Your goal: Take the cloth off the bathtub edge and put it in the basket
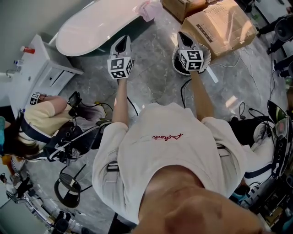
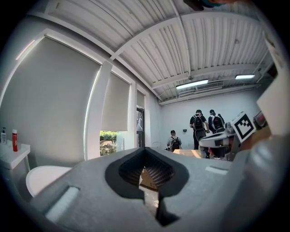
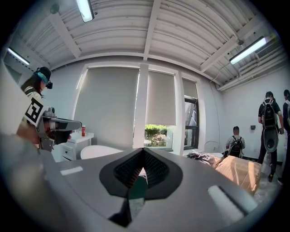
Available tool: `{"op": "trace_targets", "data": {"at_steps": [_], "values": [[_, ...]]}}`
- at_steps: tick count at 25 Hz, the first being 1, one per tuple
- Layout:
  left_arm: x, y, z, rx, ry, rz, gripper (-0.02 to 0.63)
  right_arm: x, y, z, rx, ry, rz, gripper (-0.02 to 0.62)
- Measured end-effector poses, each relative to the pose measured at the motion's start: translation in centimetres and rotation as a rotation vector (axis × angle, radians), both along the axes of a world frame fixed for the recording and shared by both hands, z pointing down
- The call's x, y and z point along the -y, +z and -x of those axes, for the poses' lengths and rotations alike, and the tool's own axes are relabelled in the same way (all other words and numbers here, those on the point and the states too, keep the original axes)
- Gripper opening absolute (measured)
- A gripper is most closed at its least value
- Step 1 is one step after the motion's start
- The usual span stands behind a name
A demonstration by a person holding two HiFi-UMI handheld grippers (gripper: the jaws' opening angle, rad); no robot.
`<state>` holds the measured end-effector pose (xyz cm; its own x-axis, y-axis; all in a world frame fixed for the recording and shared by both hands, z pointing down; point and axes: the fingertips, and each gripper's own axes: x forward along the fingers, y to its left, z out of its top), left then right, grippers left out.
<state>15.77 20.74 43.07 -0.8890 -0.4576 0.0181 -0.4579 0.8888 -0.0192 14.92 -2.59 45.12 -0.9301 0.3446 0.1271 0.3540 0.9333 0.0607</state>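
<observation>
Facing the white oval bathtub (image 1: 91,27), left hand-held gripper (image 1: 122,42) and right hand-held gripper (image 1: 184,37) both closed, empty; crumpled pink cloth (image 1: 149,9) lies on the tub's right-end edge, well apart from both. Best practice: open jaws before arrival, pinch a raised fold.

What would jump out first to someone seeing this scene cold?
The white bathtub sits at the upper left of the head view, with the pink cloth bunched on its far edge. Nearer, the left claw and right claw are held out side by side, both shut and empty. The right one shows over the black basket on the floor.
</observation>
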Motion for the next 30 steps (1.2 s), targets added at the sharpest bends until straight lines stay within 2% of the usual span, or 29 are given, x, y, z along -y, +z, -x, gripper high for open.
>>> {"op": "trace_targets", "data": {"at_steps": [8,20,30], "values": [[-1.7,0.2,4.3,-0.007,0.010,-0.008,0.000,-1.5,0.5,3.8,-0.016,0.016,-0.011,0.006],[-1.2,2.6,5.5,-0.032,0.027,0.000,0.000,-0.7,3.3,4.7,-0.056,0.043,-0.007,0.006],[-0.5,2.6,10.0,-0.031,0.030,0.020,0.000,-0.4,3.7,9.6,-0.055,0.031,0.021,0.006]]}}
